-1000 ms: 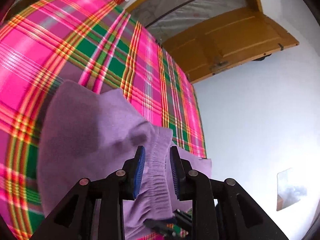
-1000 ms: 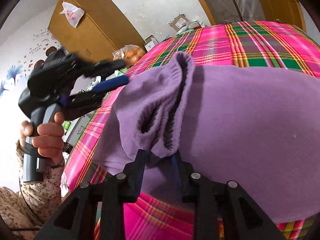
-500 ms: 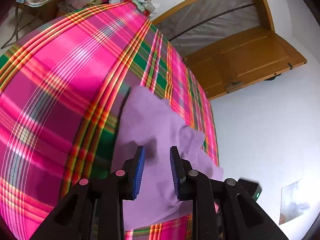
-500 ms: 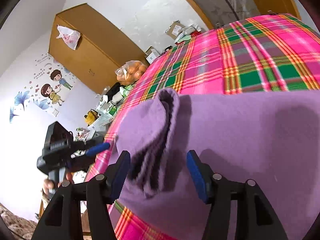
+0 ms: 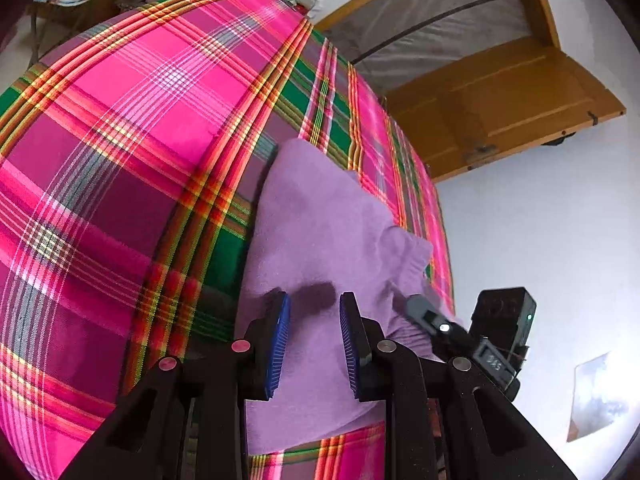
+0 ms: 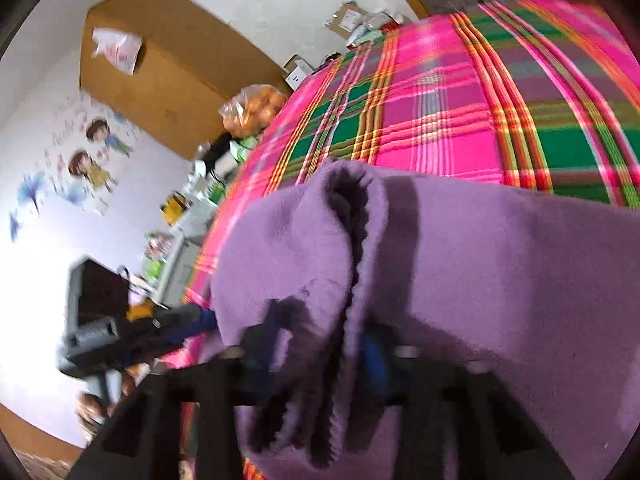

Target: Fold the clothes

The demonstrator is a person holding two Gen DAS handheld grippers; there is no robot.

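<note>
**Purple garment on plaid bed**

Lying on the plaid bedspread point(image 5: 152, 128): purple garment point(image 5: 320, 216). Left gripper point(image 5: 314, 334) parted above it, empty. Right gripper point(image 6: 320, 344) blurred, half buried under a ribbed fold; grip impossible to judge.

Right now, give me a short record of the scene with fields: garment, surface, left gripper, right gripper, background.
garment: purple fleece garment, partly folded, lying on the bed, ribbed cuff bunched up
surface: pink and green plaid bedcover
left gripper: jaws open, above the garment, holding nothing
right gripper: blurred; a ridge of the fabric runs between its blue pads, grip cannot be confirmed
background: wooden door, wooden wardrobe, bag of oranges
</note>
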